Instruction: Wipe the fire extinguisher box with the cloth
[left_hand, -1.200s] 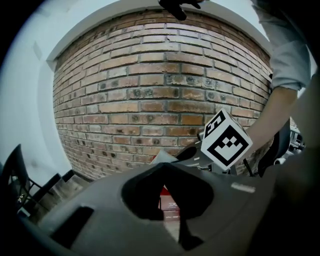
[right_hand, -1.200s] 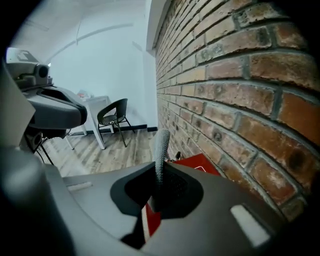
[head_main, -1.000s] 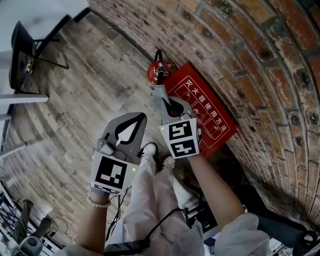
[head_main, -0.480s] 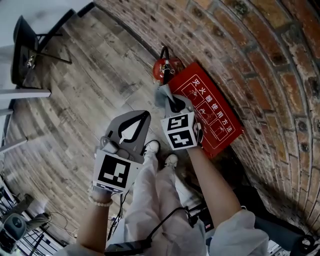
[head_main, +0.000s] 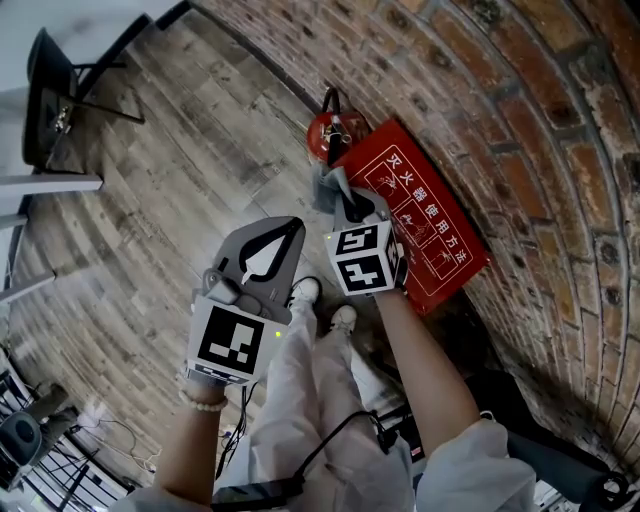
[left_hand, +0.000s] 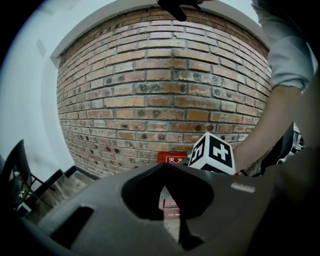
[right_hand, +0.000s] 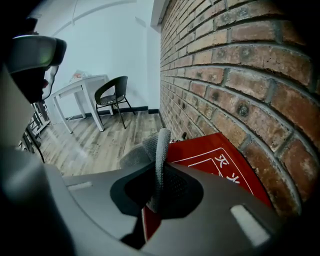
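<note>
Grey cloth is pinched in the right gripper, jaws clamped hard on it. It hangs over the left end of the red fire extinguisher box, which sits on the wooden floor right up against the brick wall. Can't tell for sure if the cloth is touching the lid or is just above it.

The left gripper is off to the left over the floor, jaws closed together on nothing, basically idle.

So I'd say the wiping step is on, at the box's left end. Next move probably needs the cloth pressed down on the lid and dragged right across the white lettering. It also has to stay clear of the extinguisher standing just beside that end.
</note>
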